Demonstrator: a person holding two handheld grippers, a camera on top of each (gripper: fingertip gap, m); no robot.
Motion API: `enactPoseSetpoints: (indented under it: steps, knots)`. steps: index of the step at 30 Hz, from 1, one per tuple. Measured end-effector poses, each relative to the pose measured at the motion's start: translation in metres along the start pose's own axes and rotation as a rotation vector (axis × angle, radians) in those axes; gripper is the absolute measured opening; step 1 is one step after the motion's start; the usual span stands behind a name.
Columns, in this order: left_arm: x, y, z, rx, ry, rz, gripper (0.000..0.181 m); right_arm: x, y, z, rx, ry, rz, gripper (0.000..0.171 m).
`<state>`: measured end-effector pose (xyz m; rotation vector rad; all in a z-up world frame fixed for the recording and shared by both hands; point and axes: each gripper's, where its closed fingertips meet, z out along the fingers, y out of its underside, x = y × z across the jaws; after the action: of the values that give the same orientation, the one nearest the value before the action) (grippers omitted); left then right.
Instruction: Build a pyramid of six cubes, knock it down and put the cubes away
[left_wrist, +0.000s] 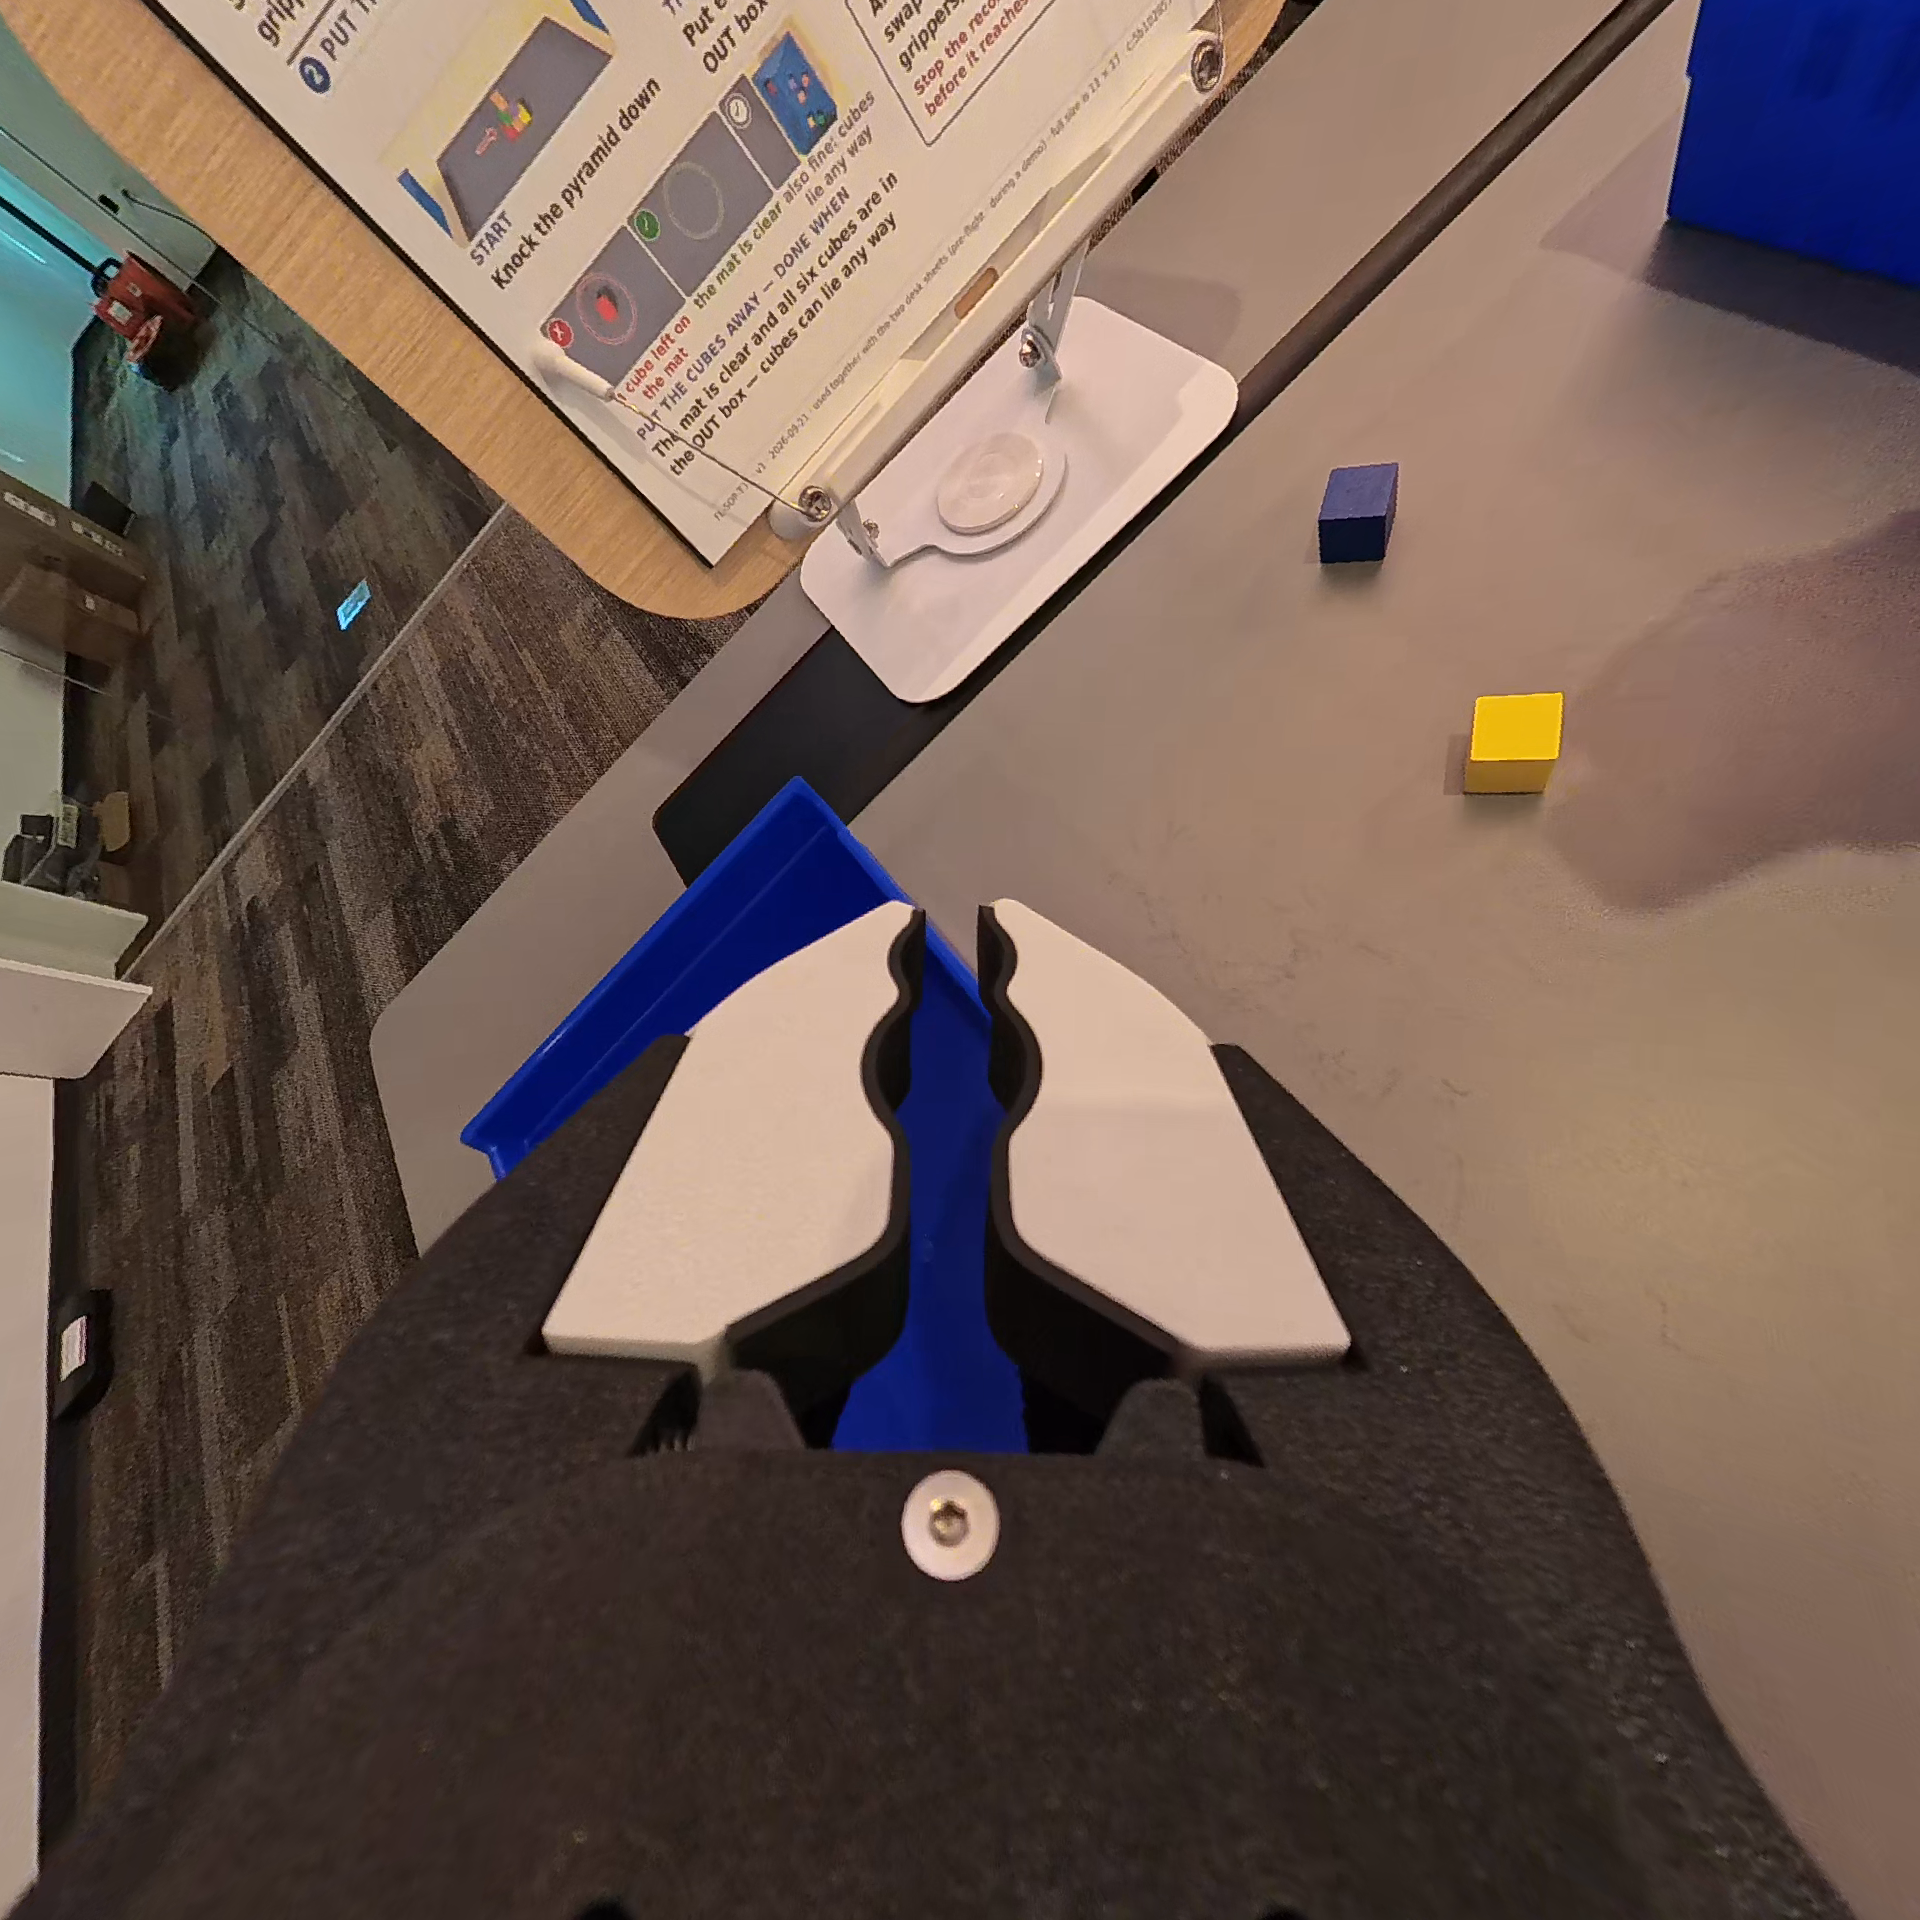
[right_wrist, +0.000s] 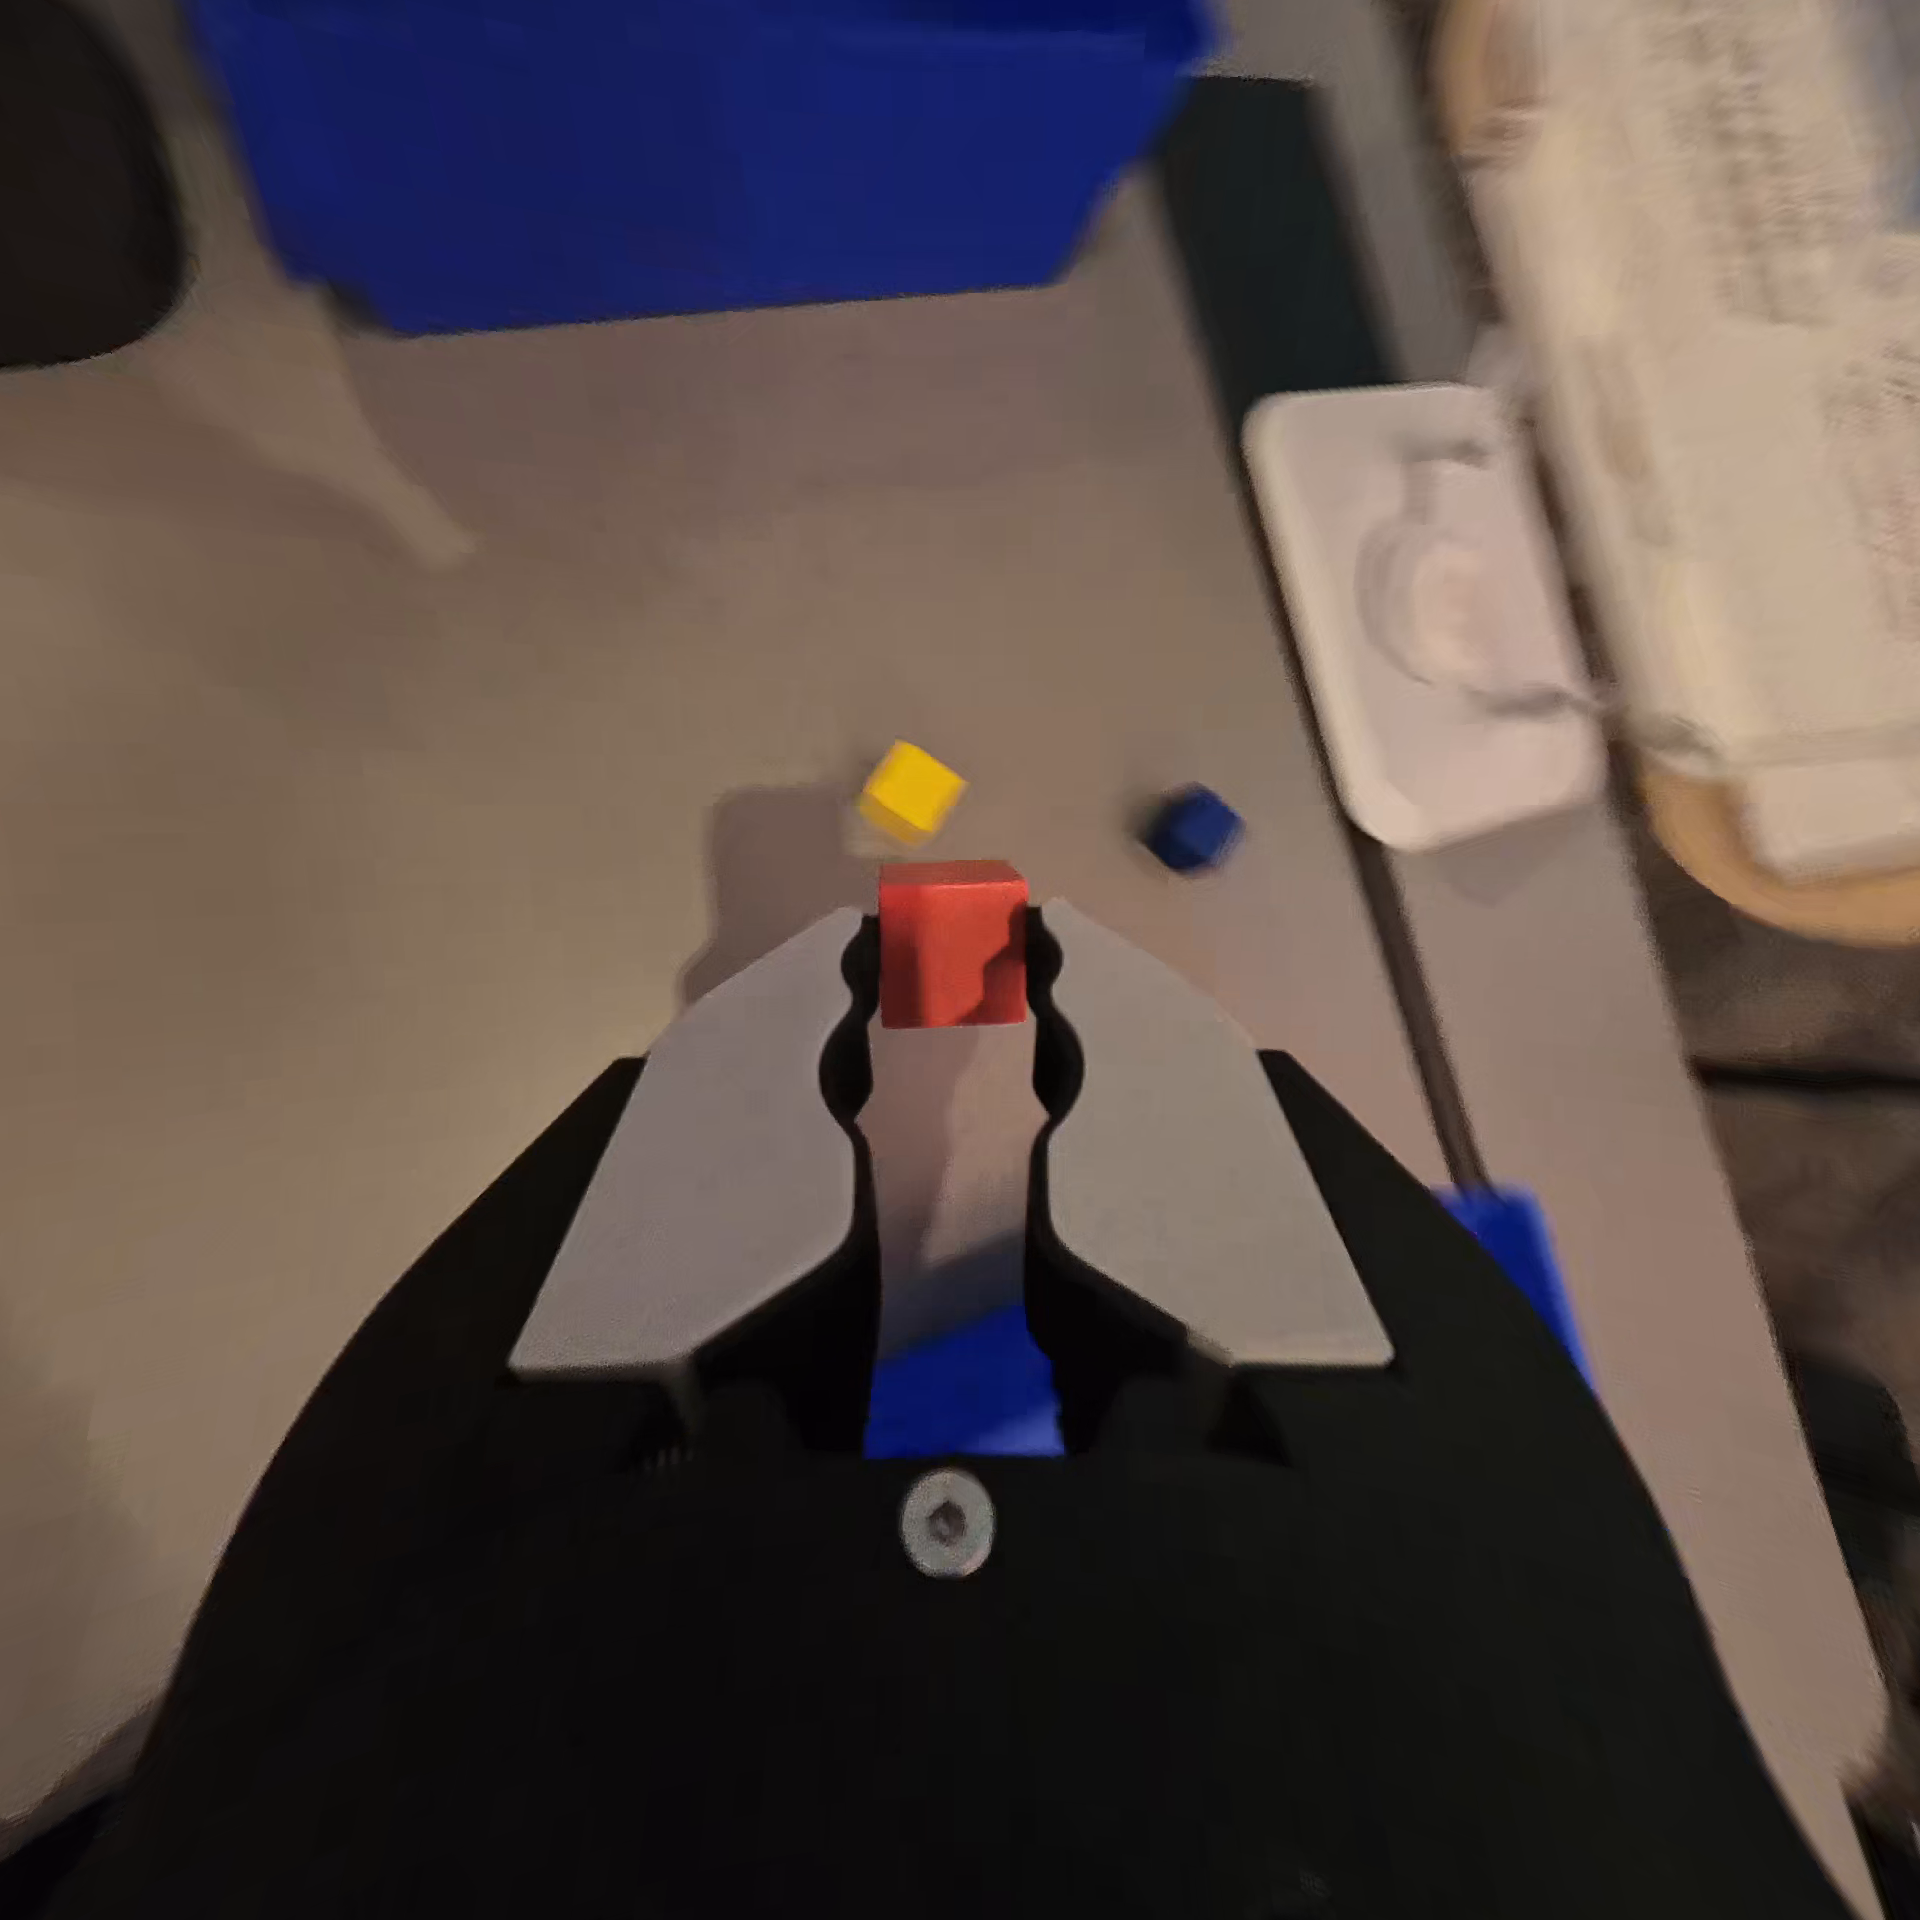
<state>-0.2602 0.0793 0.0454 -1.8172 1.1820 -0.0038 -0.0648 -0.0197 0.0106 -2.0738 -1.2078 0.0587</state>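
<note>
My left gripper (left_wrist: 951, 920) is shut with only a narrow slit between its fingers, and it holds nothing. It hovers over a blue box (left_wrist: 717, 977) at the mat's left edge. A dark blue cube (left_wrist: 1358, 512) and a yellow cube (left_wrist: 1515, 743) lie apart on the grey mat (left_wrist: 1299, 1091). My right gripper (right_wrist: 951, 920) is shut on a red cube (right_wrist: 951, 940) and holds it above the mat. Beyond it lie the yellow cube (right_wrist: 909, 788) and the dark blue cube (right_wrist: 1193, 826). The right wrist view is blurred.
A second blue box (right_wrist: 675, 156) stands at the far side of the mat and shows in the left wrist view (left_wrist: 1808, 125). A white stand (left_wrist: 1039, 499) holds an instruction sheet (left_wrist: 727, 208) at the table edge. Blue box parts (right_wrist: 961, 1382) show under my right gripper. Across from one pair of fingers to the other is roughly 25 centimeters.
</note>
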Motion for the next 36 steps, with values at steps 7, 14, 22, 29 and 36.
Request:
enactPoseSetpoints:
  steps: [7,14,22,29,36]
  knots:
    - [0.003,-0.005,-0.002,0.019,0.008,0.001,0.009,0.091,0.206,-0.057,-0.407,0.329,0.559,0.028]
    - [0.011,-0.006,-0.001,0.009,0.016,0.023,0.01,0.066,0.31,-0.032,-0.614,0.328,0.854,0.029]
    - [0.012,-0.005,0.0,0.003,0.015,0.03,0.009,0.06,0.323,-0.031,-0.61,0.313,0.956,0.029]
    - [0.01,-0.006,-0.003,0.009,0.011,0.022,0.009,0.078,0.259,-0.051,-0.407,0.364,0.885,0.044]
    - [0.012,-0.005,-0.002,-0.005,0.008,0.035,0.009,0.05,0.045,-0.004,0.051,0.191,0.374,0.049]
